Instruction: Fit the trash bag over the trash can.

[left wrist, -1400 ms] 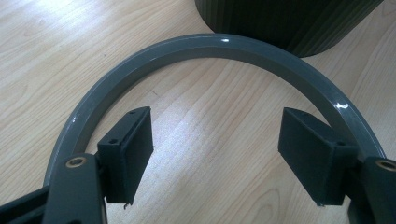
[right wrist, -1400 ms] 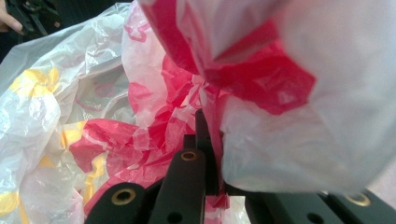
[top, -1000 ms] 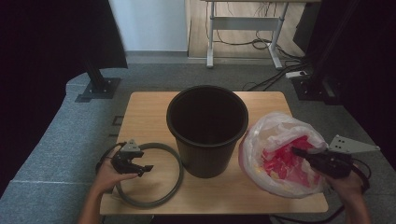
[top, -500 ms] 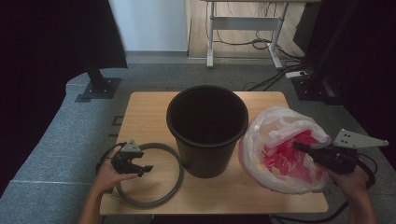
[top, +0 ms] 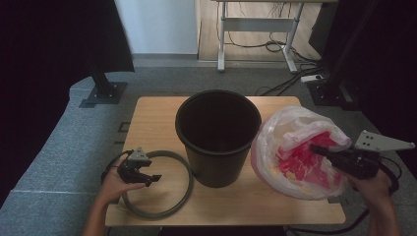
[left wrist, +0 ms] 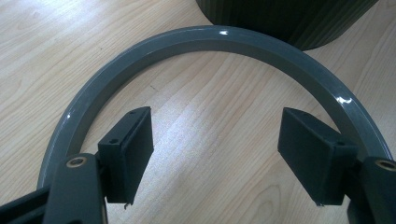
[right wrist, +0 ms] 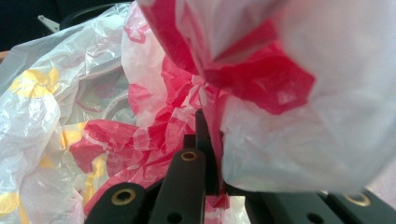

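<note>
Bag film pinched in my right gripper (top: 319, 150), jaws closed on plastic bag (top: 290, 142), probably for lining black bin (top: 218, 132). My left gripper (top: 150, 176) gapes empty inside grey ring (top: 186, 179), waiting.

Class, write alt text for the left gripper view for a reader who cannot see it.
Two open black jaws of the left gripper hover over a grey ring lying on a wooden table; a black bin stands just beyond.
</note>
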Action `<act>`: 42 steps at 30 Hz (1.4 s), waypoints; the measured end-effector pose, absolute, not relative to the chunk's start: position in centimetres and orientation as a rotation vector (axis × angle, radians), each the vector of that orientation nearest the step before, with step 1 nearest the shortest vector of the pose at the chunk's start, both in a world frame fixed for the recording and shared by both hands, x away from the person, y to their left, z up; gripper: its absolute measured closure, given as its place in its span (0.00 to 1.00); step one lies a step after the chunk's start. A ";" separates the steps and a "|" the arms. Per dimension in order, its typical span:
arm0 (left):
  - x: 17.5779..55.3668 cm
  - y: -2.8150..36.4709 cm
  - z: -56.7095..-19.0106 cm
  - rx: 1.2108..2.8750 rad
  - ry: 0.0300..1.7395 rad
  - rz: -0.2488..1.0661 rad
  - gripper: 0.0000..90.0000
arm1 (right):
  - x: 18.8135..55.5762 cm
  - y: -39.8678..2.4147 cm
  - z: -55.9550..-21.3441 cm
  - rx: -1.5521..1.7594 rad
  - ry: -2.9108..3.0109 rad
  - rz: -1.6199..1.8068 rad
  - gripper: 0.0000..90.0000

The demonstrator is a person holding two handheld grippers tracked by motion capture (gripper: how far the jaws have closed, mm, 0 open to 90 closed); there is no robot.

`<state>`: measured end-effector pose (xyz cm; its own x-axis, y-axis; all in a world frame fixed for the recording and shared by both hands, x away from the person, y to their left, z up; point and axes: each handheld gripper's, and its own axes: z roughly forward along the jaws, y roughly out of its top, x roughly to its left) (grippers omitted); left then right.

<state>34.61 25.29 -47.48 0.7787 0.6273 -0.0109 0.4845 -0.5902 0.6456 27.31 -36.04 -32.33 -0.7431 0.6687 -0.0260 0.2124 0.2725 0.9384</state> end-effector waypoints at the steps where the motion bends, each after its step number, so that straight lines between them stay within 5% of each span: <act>1: 34.6 25.3 -47.5 2.319 0.823 0.287 0.29 | 27.3 -36.0 -32.2 0.794 2.130 1.471 0.96; 42: 34.6 25.3 -47.6 2.327 0.827 0.282 0.30 | 29.1 -33.8 -28.7 0.725 2.106 1.520 0.96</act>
